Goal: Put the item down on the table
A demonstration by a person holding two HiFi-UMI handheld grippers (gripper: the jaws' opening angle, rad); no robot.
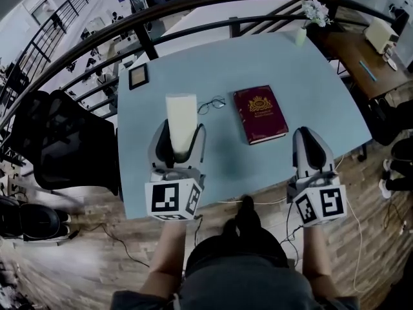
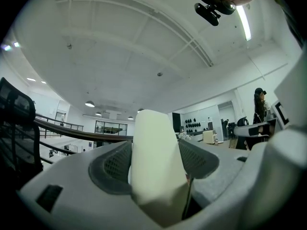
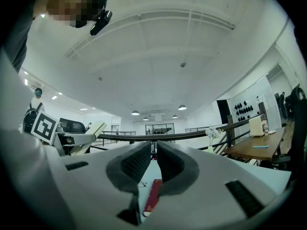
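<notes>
A pale cream, tall box-shaped item (image 1: 181,112) sticks up from my left gripper (image 1: 180,137), which is shut on its lower part. In the left gripper view the item (image 2: 156,162) fills the space between the jaws and points toward the ceiling. It is held over the near left part of the light blue table (image 1: 310,89). My right gripper (image 1: 311,141) hovers at the table's near right edge. Its jaws stand almost together with nothing in them (image 3: 152,162).
A dark red book (image 1: 259,113) lies mid-table, with glasses (image 1: 211,104) to its left. A small picture frame (image 1: 138,76) sits at the far left corner and a flower vase (image 1: 312,15) at the far right. A black chair (image 1: 58,141) stands left; a railing runs behind.
</notes>
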